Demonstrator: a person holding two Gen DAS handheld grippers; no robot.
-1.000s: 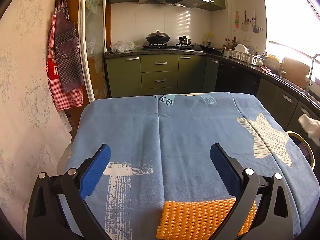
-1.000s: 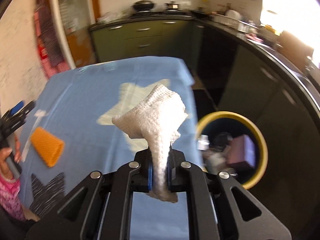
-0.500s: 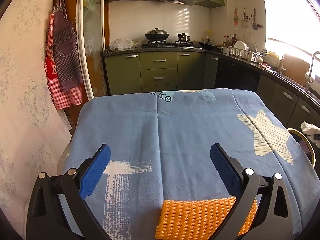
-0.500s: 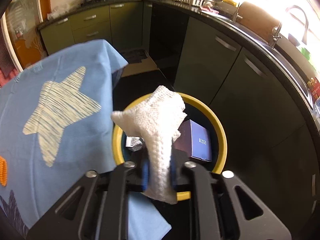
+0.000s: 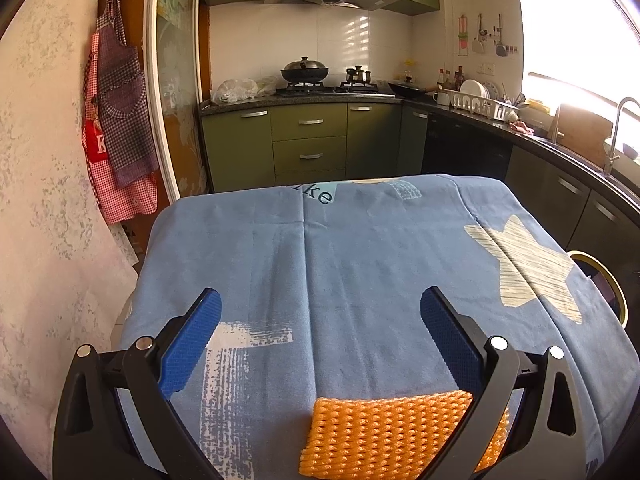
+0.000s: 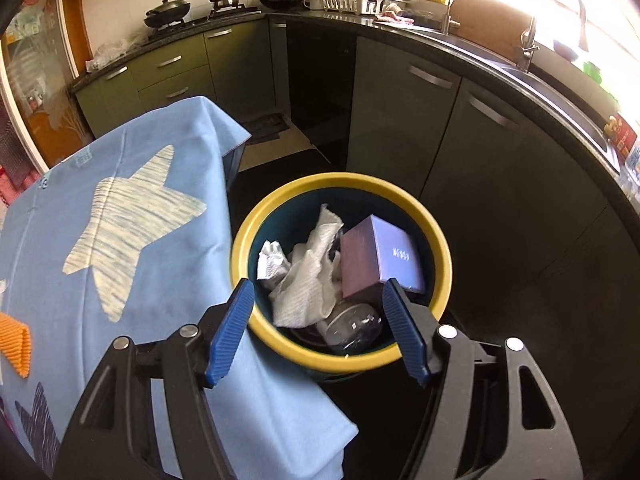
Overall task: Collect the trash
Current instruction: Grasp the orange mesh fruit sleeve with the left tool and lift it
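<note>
Right gripper opening, empty, above yellow-rimmed bin — crumpled white cloth lies inside.

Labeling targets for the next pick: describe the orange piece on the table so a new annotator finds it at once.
Start at the table under the blue star-print cloth. At its near edge, just ahead of the open left gripper, lies the orange mesh pad, flat on the cloth. It is the only loose item there, bright orange and knobbly; the other trash already sits in the yellow-rimmed bin beside the table.

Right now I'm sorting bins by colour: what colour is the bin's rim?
Yellow: the bin rim shows best in the right wrist view.
</note>
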